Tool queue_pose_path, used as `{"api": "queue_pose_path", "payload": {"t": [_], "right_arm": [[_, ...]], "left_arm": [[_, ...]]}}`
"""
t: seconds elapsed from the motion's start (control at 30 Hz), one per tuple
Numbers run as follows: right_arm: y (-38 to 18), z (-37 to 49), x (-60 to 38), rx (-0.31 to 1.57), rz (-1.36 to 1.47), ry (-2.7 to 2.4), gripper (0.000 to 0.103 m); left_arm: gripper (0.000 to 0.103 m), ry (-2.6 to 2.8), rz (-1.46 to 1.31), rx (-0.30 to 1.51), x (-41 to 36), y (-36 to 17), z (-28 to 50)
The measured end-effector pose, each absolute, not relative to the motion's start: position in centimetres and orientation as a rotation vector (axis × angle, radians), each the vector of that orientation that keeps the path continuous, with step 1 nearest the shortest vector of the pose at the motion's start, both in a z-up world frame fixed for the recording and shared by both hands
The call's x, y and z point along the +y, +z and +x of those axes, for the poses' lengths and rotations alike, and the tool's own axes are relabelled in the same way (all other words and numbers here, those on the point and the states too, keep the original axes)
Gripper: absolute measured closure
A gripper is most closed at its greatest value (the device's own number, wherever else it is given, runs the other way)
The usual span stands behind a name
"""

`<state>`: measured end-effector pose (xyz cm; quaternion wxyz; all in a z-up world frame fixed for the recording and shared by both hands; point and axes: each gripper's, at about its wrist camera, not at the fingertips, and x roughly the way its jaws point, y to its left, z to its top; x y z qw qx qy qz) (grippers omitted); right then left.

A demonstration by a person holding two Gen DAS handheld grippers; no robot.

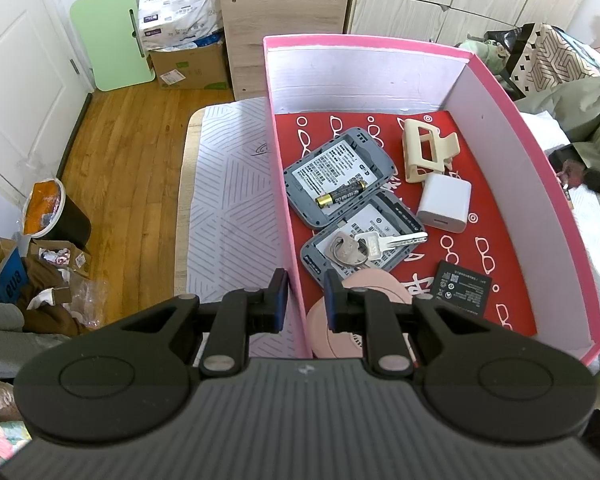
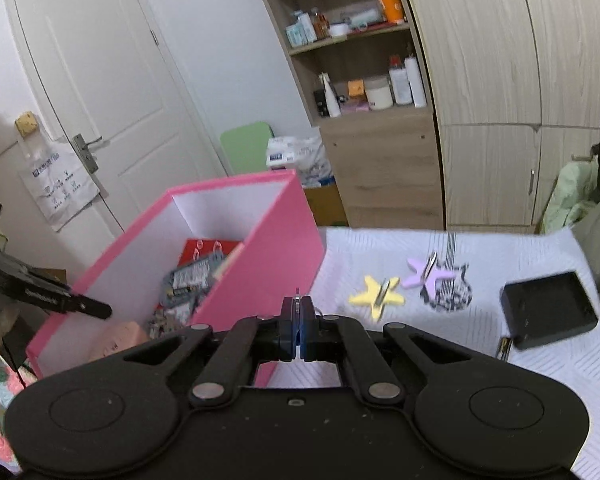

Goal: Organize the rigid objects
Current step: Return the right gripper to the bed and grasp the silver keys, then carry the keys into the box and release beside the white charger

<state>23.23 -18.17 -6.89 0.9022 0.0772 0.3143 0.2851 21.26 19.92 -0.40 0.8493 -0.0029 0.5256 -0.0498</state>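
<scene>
A pink box (image 1: 500, 92) stands on the white patterned table (image 1: 228, 208). On its red floor lie two grey devices (image 1: 336, 168), a battery (image 1: 340, 196), keys (image 1: 364, 246), a cream hair claw (image 1: 424, 152), a white charger (image 1: 446, 202) and a black battery pack (image 1: 462, 284). My left gripper (image 1: 305, 278) straddles the box's left wall, shut on it. My right gripper (image 2: 297, 304) hangs just right of the box (image 2: 268, 248), shut on a thin small piece (image 2: 297, 291) that I cannot identify. A yellow star clip (image 2: 376, 296), a purple star clip (image 2: 424, 272) and a black case (image 2: 548, 310) lie on the table.
A small battery (image 2: 504, 348) lies by the black case. A pink round item (image 1: 340, 320) sits in the box's near corner. A bin (image 1: 48, 216) and cardboard clutter stand on the wooden floor at left. Bedding and clothes (image 1: 580, 112) lie to the right.
</scene>
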Motion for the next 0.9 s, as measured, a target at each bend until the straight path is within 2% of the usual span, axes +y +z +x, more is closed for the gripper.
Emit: {"api": "queue_pose_path", "payload": {"t": [0.53, 0.9], "right_arm": [[0.5, 19.9, -16.3, 0.523, 0.127, 0.850, 0.100], [-3.1, 22.0, -11.8, 0.687, 0.034, 0.879, 0.100]], "left_arm": [[0.087, -0.101, -0.006, 1.107, 19.8, -0.4, 21.3], [0.087, -0.095, -0.001, 1.110, 19.7, -0.5, 21.3]]}}
